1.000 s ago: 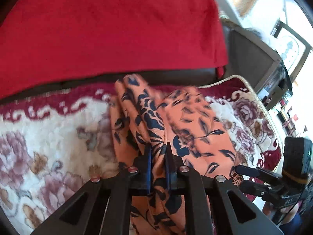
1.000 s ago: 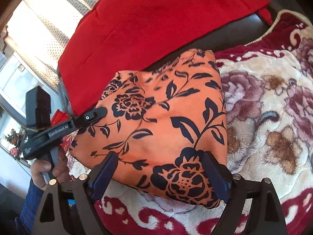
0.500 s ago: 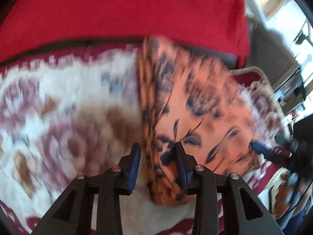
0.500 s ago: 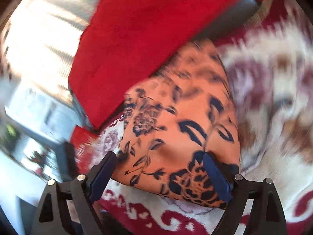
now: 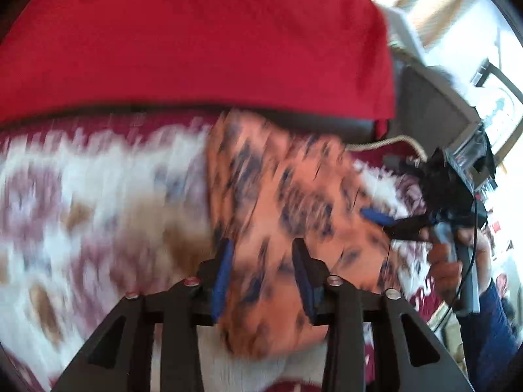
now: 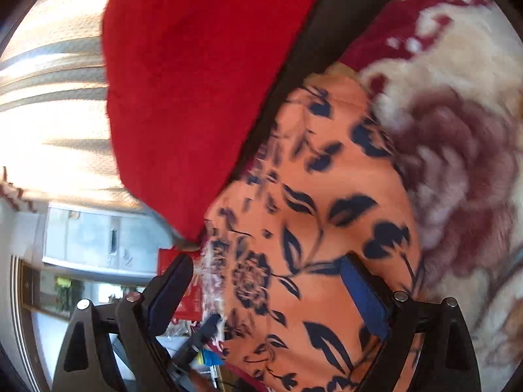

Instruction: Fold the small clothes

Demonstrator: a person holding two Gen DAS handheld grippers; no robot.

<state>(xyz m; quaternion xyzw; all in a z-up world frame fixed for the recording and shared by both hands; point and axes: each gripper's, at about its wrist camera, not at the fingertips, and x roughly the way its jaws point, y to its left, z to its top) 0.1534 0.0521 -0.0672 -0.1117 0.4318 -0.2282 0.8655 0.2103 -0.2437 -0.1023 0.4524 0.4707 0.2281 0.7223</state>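
Both tongs stand open with nothing clamped. Left tongs [image 5: 263, 281] straddle the near edge of the orange floral garment [image 5: 294, 215], whose folded bundle runs away from them toward the red cushion [image 5: 196, 39] at the far side, lying on the floral blanket [image 5: 98, 202]. Right tongs [image 6: 268, 297], spread wider, hang over the garment's right end; their tip also shows at the garment's right edge in the left view. Judging by this, the left tongs sit nearer a graspable edge.
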